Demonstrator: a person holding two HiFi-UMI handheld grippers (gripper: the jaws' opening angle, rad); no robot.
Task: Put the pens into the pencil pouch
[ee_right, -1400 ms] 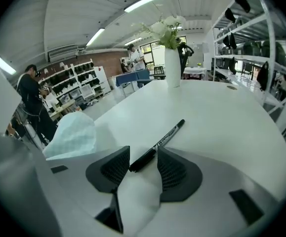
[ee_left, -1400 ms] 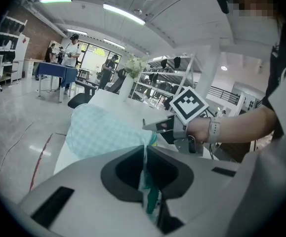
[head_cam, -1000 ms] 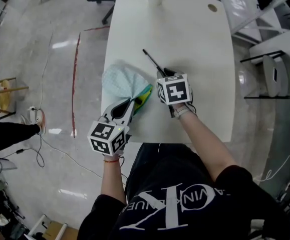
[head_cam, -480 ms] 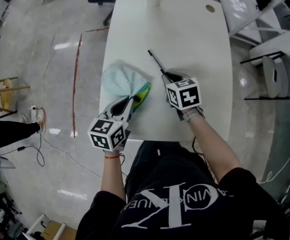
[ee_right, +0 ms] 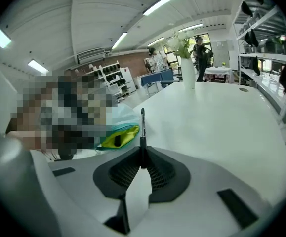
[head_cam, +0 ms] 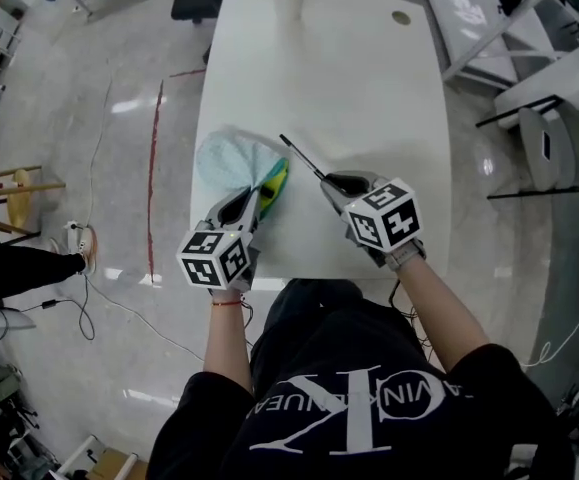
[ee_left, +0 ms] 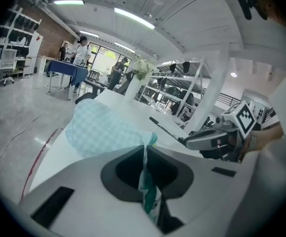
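Far left of the table (head_cam: pixel 369 88): the pencil pouch (head_cam: pixel 229 156), pale blue checked cloth, lies slumped near the table's left edge.
- Its mouth faces right and gapes, showing the yellow-green lining (head_cam: pixel 274 176).
- Judged soft, light and floppy. It will sag shut or slide on the smooth top unless its lip is held up and taut.

Left gripper (head_cam: pixel 257 200): jaws pressed together on a thin fold of the pouch's rim beside the mouth.
- The left gripper view shows the cloth pinched edge-on between the pads.
- Good place to hold. The rim is the only part that controls the opening, and the body would only bunch.

Middle: one pen (head_cam: pixel 302 158), black and slim, runs up and to the left from the right jaws.
- Its free tip is just beside the pouch's upper right edge, not yet in the mouth.
- It appears clear of the table top, though I cannot be sure.
- No other pen is in view.
- Judged stiff, light and smooth-barrelled. It is likely to pivot or slip if gripped only at the very end.

Right gripper (head_cam: pixel 331 181): jaws have just been closing and now pinch the pen's near end.
- Most of the barrel sticks out ahead of the pads.
- The end hold gives reach into the mouth.
- The long overhang means the tip will swing with any wrist roll, so approach the lining slowly and in line with the opening.
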